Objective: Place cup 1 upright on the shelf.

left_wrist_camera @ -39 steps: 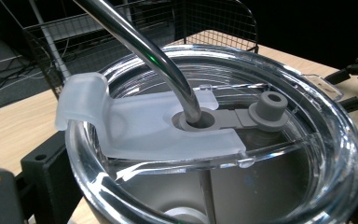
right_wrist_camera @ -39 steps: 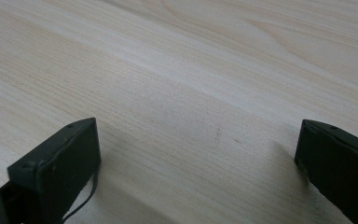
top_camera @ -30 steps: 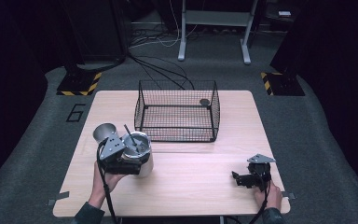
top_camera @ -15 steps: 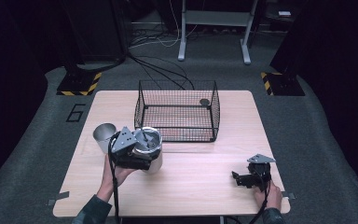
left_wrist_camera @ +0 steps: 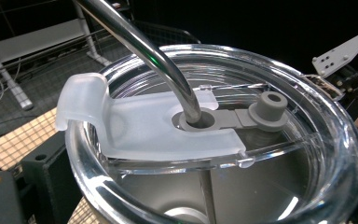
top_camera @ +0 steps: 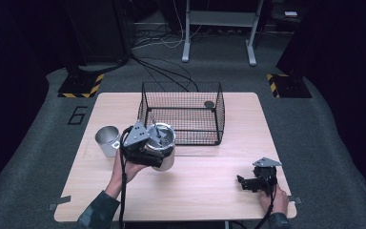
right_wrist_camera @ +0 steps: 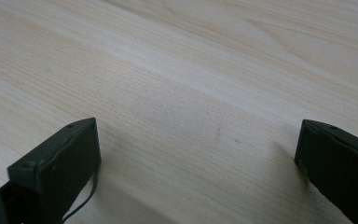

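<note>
A steel tumbler (top_camera: pixel 166 143) with a clear lid (left_wrist_camera: pixel 223 154) and a bent metal straw (left_wrist_camera: pixel 142 44) is held just in front of the wire basket (top_camera: pixel 181 114). My left gripper (top_camera: pixel 152 151) is shut on the tumbler's side; one black jaw shows at the lower left of the left gripper view. The straw passes through a grey grommet in the lid's frosted slider (left_wrist_camera: pixel 140 128). My right gripper (top_camera: pixel 248 183) rests low over the table's front right. Its jaws stand wide open (right_wrist_camera: pixel 196 163) with bare wood between them.
A second, lidless steel cup (top_camera: pixel 107 140) stands on the table left of the tumbler. The black wire basket holds a small dark round object (top_camera: pixel 209 104) in its far right corner. The wooden table (top_camera: pixel 209 162) is bare between the two grippers.
My left gripper has carried the tumbler to the right and away from the person, closer to the basket's front. The right gripper has stayed in place.
</note>
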{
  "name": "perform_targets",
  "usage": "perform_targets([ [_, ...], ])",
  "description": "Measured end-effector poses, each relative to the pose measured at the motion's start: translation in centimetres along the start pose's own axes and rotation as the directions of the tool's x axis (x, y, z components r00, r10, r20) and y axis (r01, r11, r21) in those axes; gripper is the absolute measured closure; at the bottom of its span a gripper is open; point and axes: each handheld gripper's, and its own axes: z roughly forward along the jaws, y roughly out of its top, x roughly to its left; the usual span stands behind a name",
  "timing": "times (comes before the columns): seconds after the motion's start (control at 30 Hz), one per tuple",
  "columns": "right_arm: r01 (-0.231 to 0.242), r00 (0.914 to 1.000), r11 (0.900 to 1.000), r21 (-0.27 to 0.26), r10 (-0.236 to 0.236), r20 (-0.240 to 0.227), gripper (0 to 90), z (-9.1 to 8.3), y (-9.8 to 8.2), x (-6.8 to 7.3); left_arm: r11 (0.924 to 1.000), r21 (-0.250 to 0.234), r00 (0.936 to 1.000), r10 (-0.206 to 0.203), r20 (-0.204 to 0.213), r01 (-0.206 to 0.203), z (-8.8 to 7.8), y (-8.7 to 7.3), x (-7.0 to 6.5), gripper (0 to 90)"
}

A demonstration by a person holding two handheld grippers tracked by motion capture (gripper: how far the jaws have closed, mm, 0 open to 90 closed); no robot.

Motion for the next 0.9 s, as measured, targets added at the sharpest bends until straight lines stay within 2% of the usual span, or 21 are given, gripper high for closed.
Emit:
perform_targets([
  [0.6, 0.005, 1.0000, 1.000, -0.003, -0.005, -0.002, 0.0, 0.0, 0.0, 0.0, 0.9997, -0.025, 0.9987, 0.004, 0.052, -0.003, 1.7, 3.5, 0.6, 3.6],
  [0.73, 0.008, 1.0000, 1.000, -0.002, -0.008, -0.002, 0.0, 0.0, 0.0, -0.1, 0.9994, -0.028, 0.9985, 0.023, 0.050, -0.021, 2.2, 4.3, 0.8, 3.6],
  [0.9, 0.007, 1.0000, 1.000, -0.003, -0.007, -0.002, 0.0, 0.0, 0.0, -0.1, 0.9993, -0.031, 0.9984, 0.021, 0.053, -0.019, 2.8, 5.1, 1.0, 3.6],
])
